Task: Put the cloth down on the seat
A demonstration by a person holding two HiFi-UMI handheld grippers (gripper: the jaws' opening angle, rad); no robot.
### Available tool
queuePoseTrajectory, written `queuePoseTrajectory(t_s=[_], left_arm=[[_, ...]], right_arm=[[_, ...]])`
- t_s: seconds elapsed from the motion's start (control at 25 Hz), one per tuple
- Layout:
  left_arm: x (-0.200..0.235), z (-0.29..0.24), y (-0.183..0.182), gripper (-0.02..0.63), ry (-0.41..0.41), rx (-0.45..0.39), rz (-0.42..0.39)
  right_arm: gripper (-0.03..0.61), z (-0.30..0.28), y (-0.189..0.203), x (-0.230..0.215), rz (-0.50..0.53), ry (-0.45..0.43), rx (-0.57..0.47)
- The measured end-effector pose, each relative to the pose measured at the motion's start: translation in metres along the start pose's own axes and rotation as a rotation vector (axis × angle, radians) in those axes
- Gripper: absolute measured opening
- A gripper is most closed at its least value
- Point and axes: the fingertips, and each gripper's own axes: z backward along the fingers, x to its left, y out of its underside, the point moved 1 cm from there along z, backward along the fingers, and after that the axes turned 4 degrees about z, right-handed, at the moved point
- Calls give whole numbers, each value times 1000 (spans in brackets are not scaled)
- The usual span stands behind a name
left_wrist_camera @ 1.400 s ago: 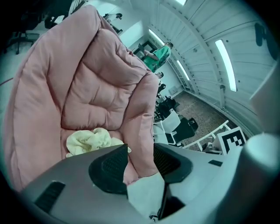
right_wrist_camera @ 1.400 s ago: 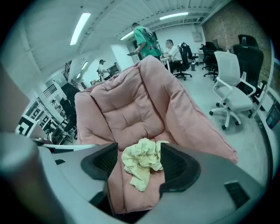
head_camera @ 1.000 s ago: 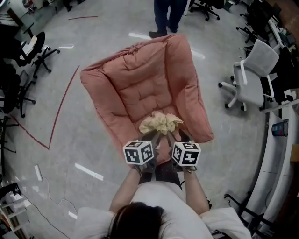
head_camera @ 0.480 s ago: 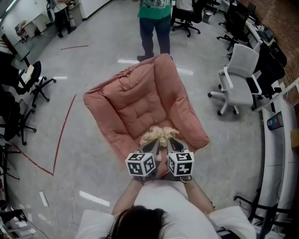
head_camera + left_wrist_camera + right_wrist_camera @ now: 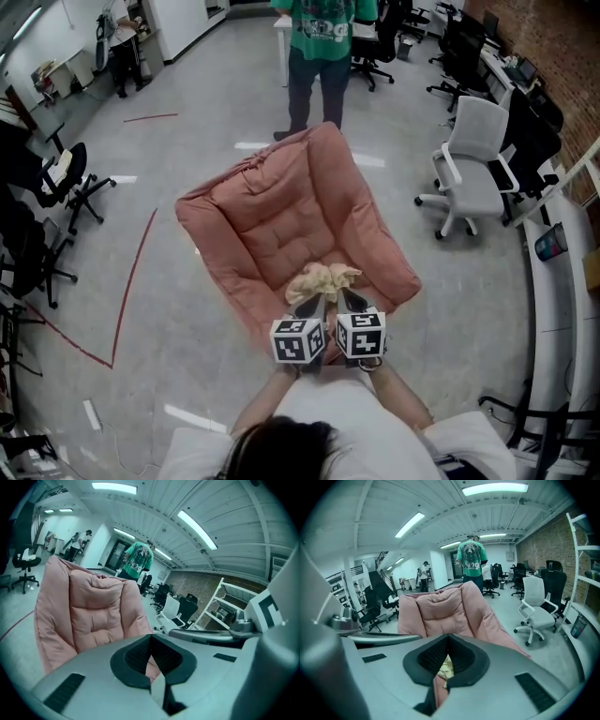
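Pink quilted seat [image 5: 281, 211] sits on the grey floor [image 5: 187, 141], open toward the wearer, with back and side walls raised round the cushion. Pale yellow cloth [image 5: 323, 278] is down on it: a crumpled heap on the front part of the cushion, near the front edge, resting on the padding with nothing on top

Left gripper [image 5: 150, 644]: jaws have just been closing and now meet, pads together, nothing between them. Only pink padding shows through the gap below the pads

Right gripper [image 5: 447, 643]: same, jaws have just been closing, now pressed together and empty. A bit of the cloth shows through the gap under the pads, but it lies beyond them, not pinched

Head view: both grippers are side by side over the seat's front edge, left marker cube [image 5: 299, 340] and right marker cube [image 5: 361, 335] close together. Tips point forward and down at the near side of the cloth, just beside it; can't tell from this view if they brush it

Background: person in a green shirt [image 5: 323, 37] stands just behind the seat back. White office chair [image 5: 473, 155] is to the right, well apart. Dark office chairs [image 5: 66, 173] are along the left, and a red line [image 5: 131, 272] runs on the floor left of the seat
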Motion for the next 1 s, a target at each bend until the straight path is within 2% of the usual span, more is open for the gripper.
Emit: queuePoseTrajectory(t_s=[0.24,0.6,1.0], left_arm=[[-6,4,7,28,-1,-9,-11],[-6,8,6,28,-13,-13,-19],[-5,3,11,28,-46,-10,3]], right_arm=[[28,6,11,4,19,-7,13],[28,11,7,4,12,-10,8],[28,12,10,-4,53,-4,14]])
